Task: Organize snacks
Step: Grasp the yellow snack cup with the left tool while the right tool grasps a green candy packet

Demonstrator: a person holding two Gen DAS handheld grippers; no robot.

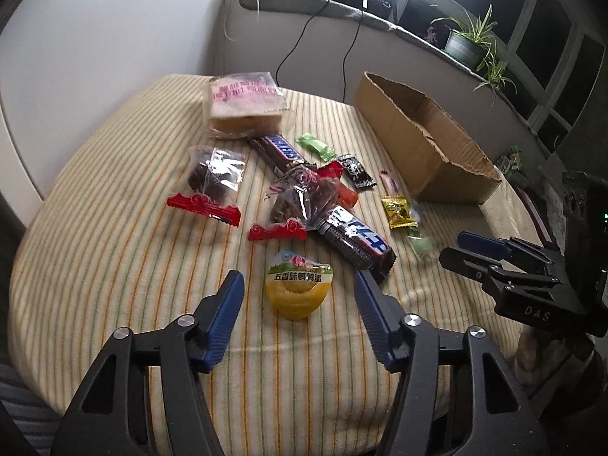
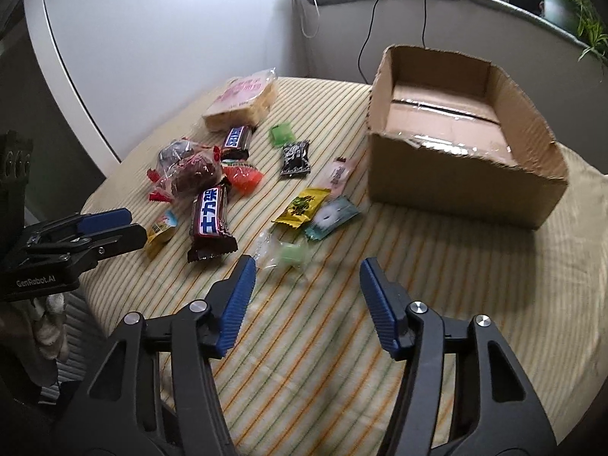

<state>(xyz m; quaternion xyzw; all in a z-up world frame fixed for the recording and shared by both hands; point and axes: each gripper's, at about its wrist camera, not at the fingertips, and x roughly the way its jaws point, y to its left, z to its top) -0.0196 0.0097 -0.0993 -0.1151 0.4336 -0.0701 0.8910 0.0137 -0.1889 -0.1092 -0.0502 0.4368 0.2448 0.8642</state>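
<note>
The yellow cup snack (image 1: 298,290) has a lid printed 五香味鹌鹑蛋; the near chocolate bar (image 2: 210,216) reads 士力架; the far bar (image 2: 236,138) shows part of SNICKERS; the left gripper (image 2: 114,228) body says GenRobot.AI; the right gripper (image 1: 469,250) body says DAS.

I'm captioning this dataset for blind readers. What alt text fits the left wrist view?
The left gripper, fingers apart, points down at a yellow snack cup lying between them on a striped cloth. Beyond it lie scattered snacks, including a chocolate bar, with an open cardboard box at the right.
</note>
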